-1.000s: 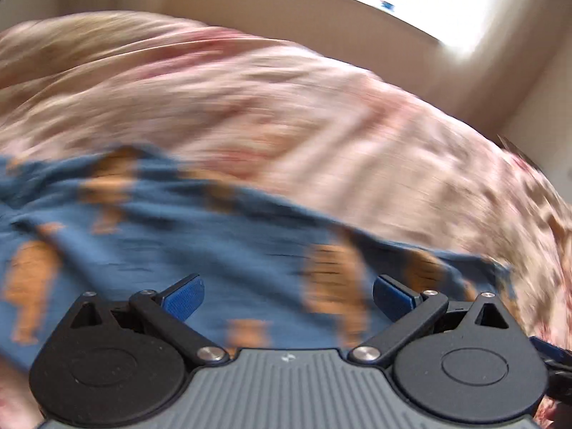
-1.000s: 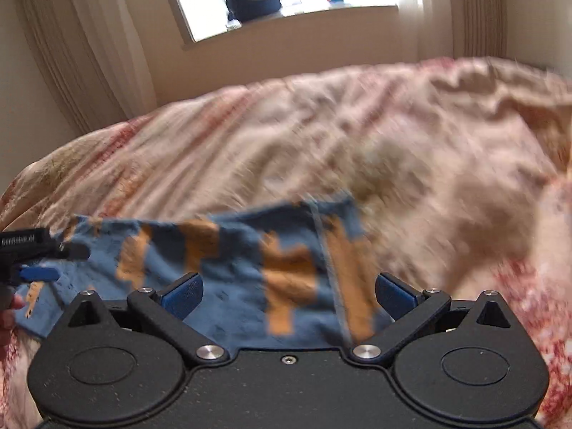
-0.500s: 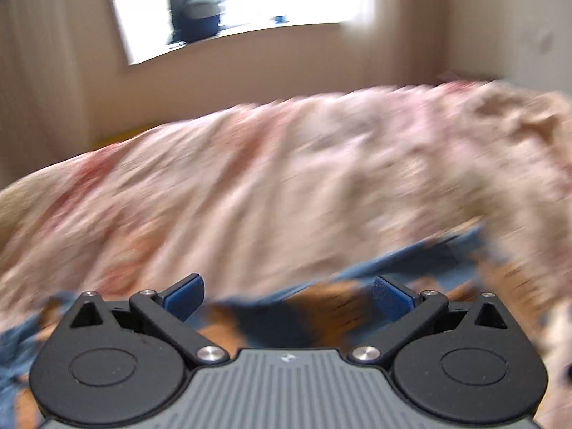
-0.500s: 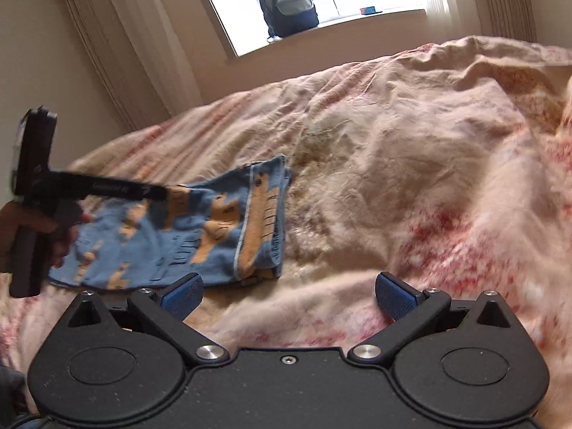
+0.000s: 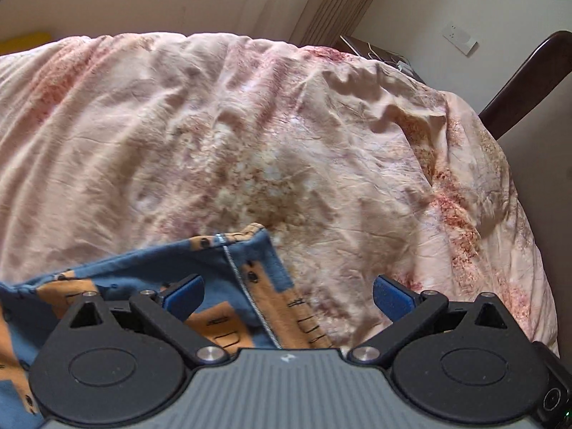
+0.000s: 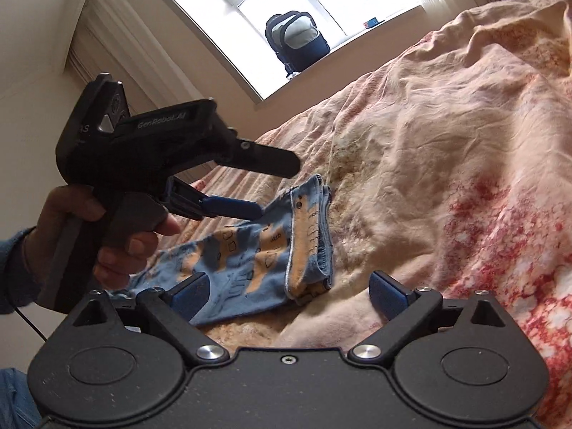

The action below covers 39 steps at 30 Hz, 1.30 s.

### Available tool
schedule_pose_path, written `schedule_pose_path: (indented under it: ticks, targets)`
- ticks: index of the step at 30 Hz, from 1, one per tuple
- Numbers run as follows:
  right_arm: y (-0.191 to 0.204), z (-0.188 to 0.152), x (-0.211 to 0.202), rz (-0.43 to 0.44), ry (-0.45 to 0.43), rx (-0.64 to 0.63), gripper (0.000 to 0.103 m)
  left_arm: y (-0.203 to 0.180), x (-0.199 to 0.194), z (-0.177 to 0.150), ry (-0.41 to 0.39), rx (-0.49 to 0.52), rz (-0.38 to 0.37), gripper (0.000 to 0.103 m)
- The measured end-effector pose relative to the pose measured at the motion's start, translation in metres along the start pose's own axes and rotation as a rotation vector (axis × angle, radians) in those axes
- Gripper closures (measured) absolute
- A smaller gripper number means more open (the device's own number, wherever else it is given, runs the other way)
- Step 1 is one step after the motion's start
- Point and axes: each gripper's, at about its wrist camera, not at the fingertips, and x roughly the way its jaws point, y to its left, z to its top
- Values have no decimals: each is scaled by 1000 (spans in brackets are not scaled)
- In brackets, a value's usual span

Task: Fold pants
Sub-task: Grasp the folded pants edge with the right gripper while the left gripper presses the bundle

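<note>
The blue pants with orange print (image 6: 257, 250) lie folded into a small bundle on the pink floral bedspread (image 6: 447, 150); they also show in the left wrist view (image 5: 221, 279). My left gripper (image 5: 287, 295) is open and empty, held above the pants' right part. The right wrist view shows it from the side, with its blue fingers (image 6: 232, 207) above the pants. My right gripper (image 6: 289, 291) is open and empty, pulled back above the near edge of the pants.
A window sill with a dark backpack (image 6: 298, 41) lies beyond the bed. A dark wooden chair back (image 5: 525, 78) and a nightstand with cables (image 5: 375, 52) stand past the bed's far right. The person's hand (image 6: 107, 236) holds the left gripper.
Both grippers have drawn back and up from the pants, which lay under them a second ago. The left camera has swung to the right. The pants lie still.
</note>
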Motion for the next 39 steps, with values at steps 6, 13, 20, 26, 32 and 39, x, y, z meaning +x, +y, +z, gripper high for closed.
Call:
schedule_pose_path:
  ticks: [6, 13, 20, 26, 32, 39]
  targets:
    - [2, 2, 13, 29, 45, 21, 1, -9, 22, 4, 107, -19, 77, 0]
    - [3, 3, 31, 0, 81, 59, 18, -4, 30, 5, 163, -10, 137, 0]
    - [-32, 11, 27, -10, 69, 257, 55, 0, 24, 10, 174, -42, 141, 0]
    - [-23, 18, 37, -65, 143, 193, 74, -5, 23, 16, 179, -52, 134, 0]
    - [27, 16, 36, -194, 125, -151, 77, -20, 15, 29, 180, -39, 153, 0]
    - [83, -3, 46, -336, 122, -552, 81, -24, 24, 34, 256, 7, 221, 9]
